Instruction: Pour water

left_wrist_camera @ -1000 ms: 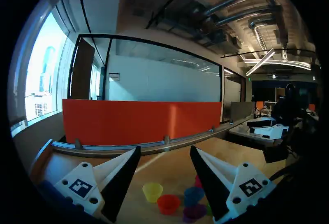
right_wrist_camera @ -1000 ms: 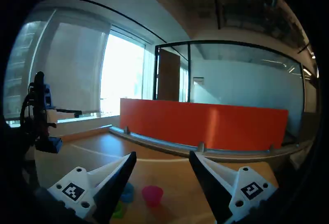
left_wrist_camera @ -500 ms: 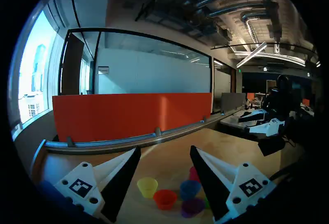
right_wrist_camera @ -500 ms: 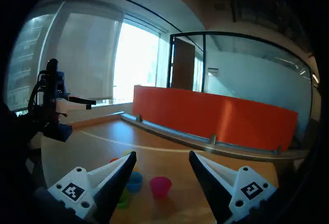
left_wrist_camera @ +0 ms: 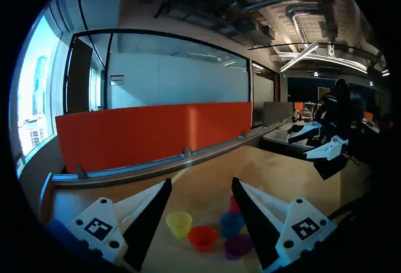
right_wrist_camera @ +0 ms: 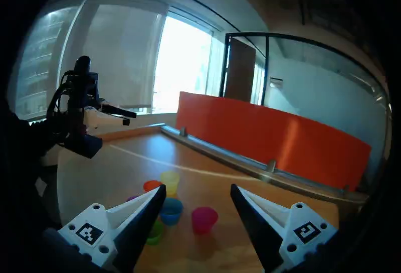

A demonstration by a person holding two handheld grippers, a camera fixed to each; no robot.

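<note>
several small cups (right_wrist_camera: 171,210), contents unseen

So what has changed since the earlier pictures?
The left gripper and right gripper tipped toward the cups; the right gripper view now also shows a yellow cup and an orange cup. Nothing gripped or released; both stay open, cups unmoved.

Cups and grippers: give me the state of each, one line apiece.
Left gripper: open, holding nothing.
Right gripper: open, holding nothing.
Yellow cup: upright.
Orange cup: upright.
Blue cup: upright.
Purple cup: upright.
Pink cup: upright, standing apart from the others.
Green cup: upright, partly hidden.
What the cups hold cannot be told.
</note>
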